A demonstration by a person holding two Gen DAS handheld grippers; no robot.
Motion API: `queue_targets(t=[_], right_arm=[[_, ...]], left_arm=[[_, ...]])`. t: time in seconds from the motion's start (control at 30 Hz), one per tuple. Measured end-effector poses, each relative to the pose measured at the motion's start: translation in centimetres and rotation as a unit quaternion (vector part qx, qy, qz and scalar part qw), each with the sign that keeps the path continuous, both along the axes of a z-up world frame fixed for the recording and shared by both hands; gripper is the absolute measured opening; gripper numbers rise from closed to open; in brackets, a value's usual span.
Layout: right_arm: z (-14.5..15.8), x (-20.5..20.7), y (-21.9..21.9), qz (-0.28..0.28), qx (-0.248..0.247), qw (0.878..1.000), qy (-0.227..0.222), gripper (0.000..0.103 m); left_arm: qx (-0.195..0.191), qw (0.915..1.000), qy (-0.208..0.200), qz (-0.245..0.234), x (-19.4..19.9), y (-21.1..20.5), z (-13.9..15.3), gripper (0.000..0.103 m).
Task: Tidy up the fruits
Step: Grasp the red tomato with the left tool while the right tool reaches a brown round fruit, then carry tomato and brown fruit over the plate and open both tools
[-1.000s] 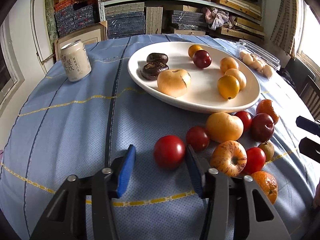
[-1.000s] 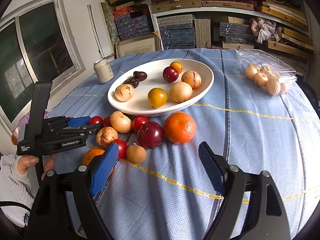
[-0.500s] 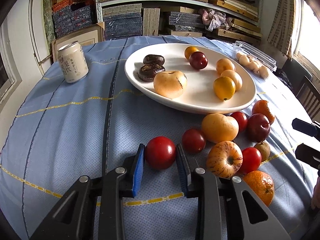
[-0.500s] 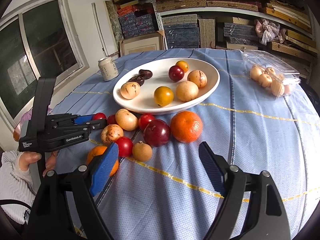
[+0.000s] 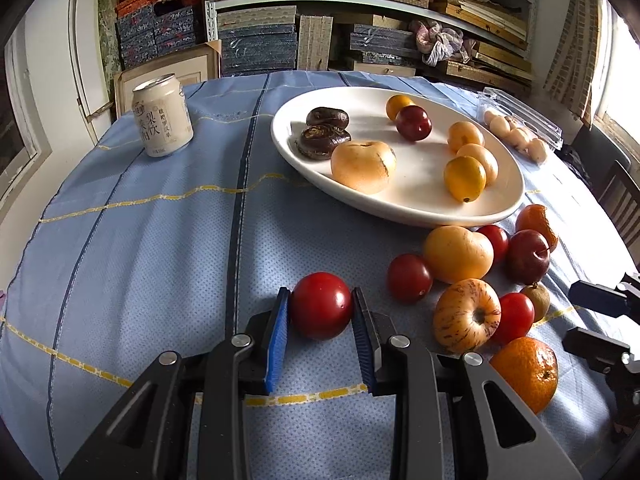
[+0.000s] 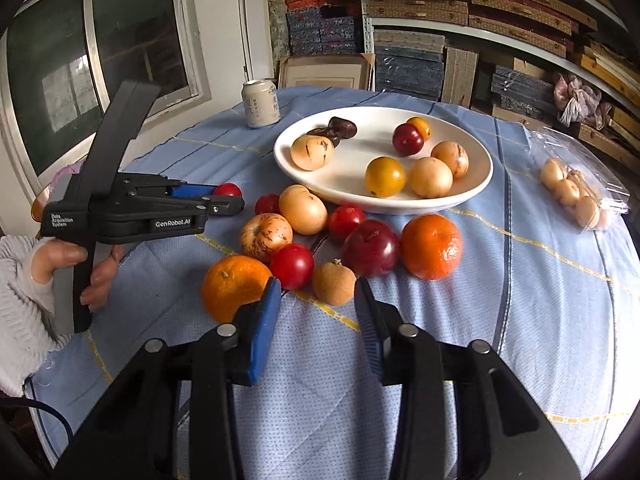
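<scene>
Round counter (image 5: 140, 240) under a blue cloth, bearing a white oval plate (image 5: 400, 200), a drinks can (image 5: 162, 118) and loose fruit. The left tool (image 5: 321, 312) has its blue pads pressed against both sides of a red tomato (image 5: 321, 306) that rests on the cloth, short of the plate. The right tool (image 6: 316, 300) is closing; the small brown fruit (image 6: 334, 283) lies just beyond its tips, and neither pad touches it, though the left pad stands against an orange (image 6: 232, 290). The plate holds seven fruits: two dark wrinkled ones, one large pale one, one red plum, three yellow-orange ones. Beside it lie nine more apart from the gripped tomato, two of them oranges. Only the right wrist view shows the hand (image 6: 80, 268) and pale knitted sleeve holding the left tool, and a window; the left wrist view alone shows the pads' contact with the tomato.
</scene>
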State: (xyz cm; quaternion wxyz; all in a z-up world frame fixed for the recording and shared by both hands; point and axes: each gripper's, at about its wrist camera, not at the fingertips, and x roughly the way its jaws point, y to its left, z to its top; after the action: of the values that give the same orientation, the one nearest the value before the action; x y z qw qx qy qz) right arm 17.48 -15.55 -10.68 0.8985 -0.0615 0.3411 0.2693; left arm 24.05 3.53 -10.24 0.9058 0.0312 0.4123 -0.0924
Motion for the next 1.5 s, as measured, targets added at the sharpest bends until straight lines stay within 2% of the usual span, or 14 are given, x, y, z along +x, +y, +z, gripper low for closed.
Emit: queue_targets(t=[0.17,0.4,0.47,0.57,0.77,0.9,1.03,1.13,1.27,1.37,1.5], right_arm=[[-0.3,1.0,0.1,-0.012,0.000,1.000,0.015,0.038],[-1.4,3.3,0.4,-0.018,0.014,0.997,0.069,0.037],[-1.5,3.6,0.4,-0.019,0.020,0.997,0.074,0.026],[-1.6,3.5,0.0,-0.015,0.031,0.996,0.080,0.026],[-0.9,2.5,-1.1,-0.021,0.040,0.997,0.066,0.026],[1.0,1.8,-2.8,-0.038,0.069,0.996,0.037,0.026],[3.7,2.5,-4.4,-0.060,0.091,0.994,0.015,0.026],[6.9,4.1,-5.2,-0.074,0.106,0.992,-0.009,0.026],[9.0,7.0,-5.1,-0.083,0.128,0.988,-0.021,0.026],[8.7,10.0,-3.9,-0.081,0.123,0.989,-0.011,0.026],[6.2,14.4,-1.9,-0.073,0.092,0.993,0.018,0.026]], left_arm=[[0.001,1.0000,0.005,0.000,0.2,-0.1,-0.1,0.031],[0.001,1.0000,0.009,0.000,0.2,-0.1,-0.3,0.031],[0.001,1.0000,0.010,-0.001,0.2,-0.1,-0.3,0.031],[-0.001,1.0000,0.010,-0.001,0.2,-0.2,-0.3,0.031],[-0.009,0.9999,-0.003,-0.002,-0.5,-0.2,0.0,0.031],[0.005,0.9997,-0.021,0.007,-1.0,-0.3,0.7,0.031],[-0.010,0.9993,-0.035,0.007,-0.8,-0.6,3.1,0.031],[-0.005,0.9982,-0.060,-0.004,0.2,-1.9,6.4,0.031],[-0.009,0.9974,-0.070,-0.017,2.8,-4.2,8.6,0.031],[-0.012,0.9983,-0.054,-0.021,6.0,-5.8,8.2,0.031],[-0.001,0.9995,-0.025,-0.021,9.7,-6.7,6.2,0.031]])
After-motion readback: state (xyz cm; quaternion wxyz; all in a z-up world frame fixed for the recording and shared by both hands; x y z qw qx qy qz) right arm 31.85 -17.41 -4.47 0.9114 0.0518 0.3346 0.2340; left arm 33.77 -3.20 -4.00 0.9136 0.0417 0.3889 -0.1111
